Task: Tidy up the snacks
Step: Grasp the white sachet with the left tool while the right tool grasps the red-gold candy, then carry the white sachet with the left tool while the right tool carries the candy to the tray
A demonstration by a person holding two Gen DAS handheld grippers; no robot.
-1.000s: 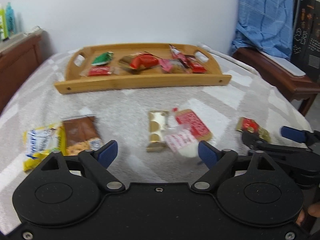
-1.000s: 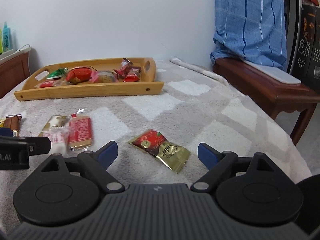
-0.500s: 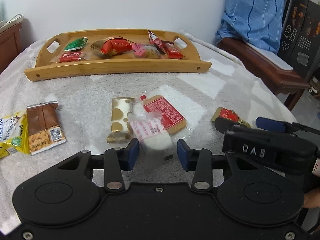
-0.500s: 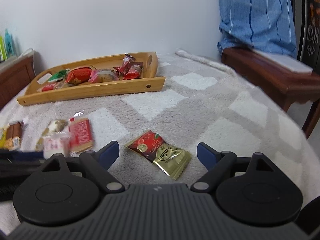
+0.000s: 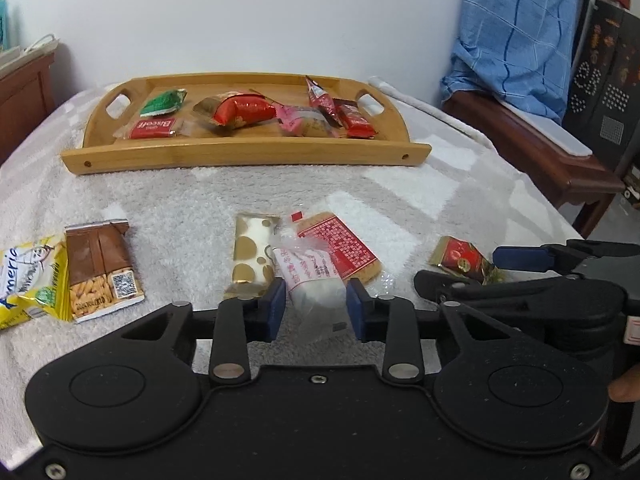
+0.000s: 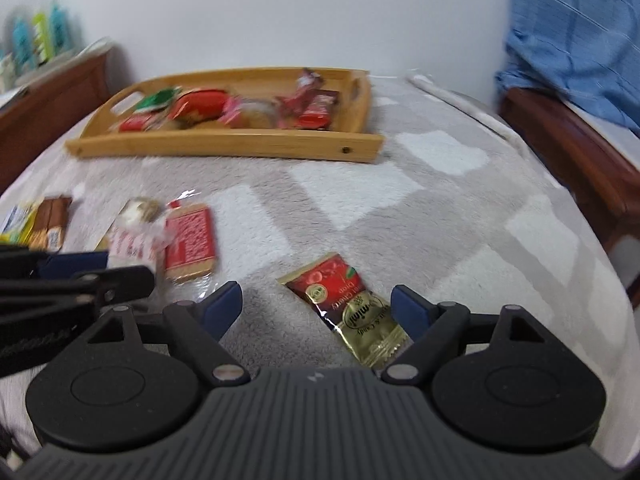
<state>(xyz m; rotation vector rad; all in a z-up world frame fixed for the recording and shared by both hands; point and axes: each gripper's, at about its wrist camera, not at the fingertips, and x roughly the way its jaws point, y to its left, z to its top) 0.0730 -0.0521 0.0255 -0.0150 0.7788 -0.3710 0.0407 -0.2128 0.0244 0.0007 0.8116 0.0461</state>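
Observation:
My left gripper [image 5: 315, 308] has its jaws closing, and the blue pads press on the two sides of a white snack packet [image 5: 312, 280] lying on the grey-and-white blanket. Beside that packet lie a red biscuit packet [image 5: 340, 246] and a gold-dotted packet [image 5: 252, 256]. My right gripper [image 6: 316, 302] stands open low over the blanket, with a red-and-gold candy packet [image 6: 352, 316] lying loose between its fingers. At the back, the wooden tray [image 5: 248, 156] holds several wrapped snacks.
A brown nut packet [image 5: 100, 268] and a yellow packet [image 5: 28, 280] lie at the left. A wooden bench [image 5: 540, 152] with a blue cloth stands to the right past the blanket's edge, and a wooden cabinet [image 6: 52, 108] to the left.
The left jaws went from wide apart to pressed on the white packet. The right gripper shifted and turned, so the candy packet now lies further in between its fingers.

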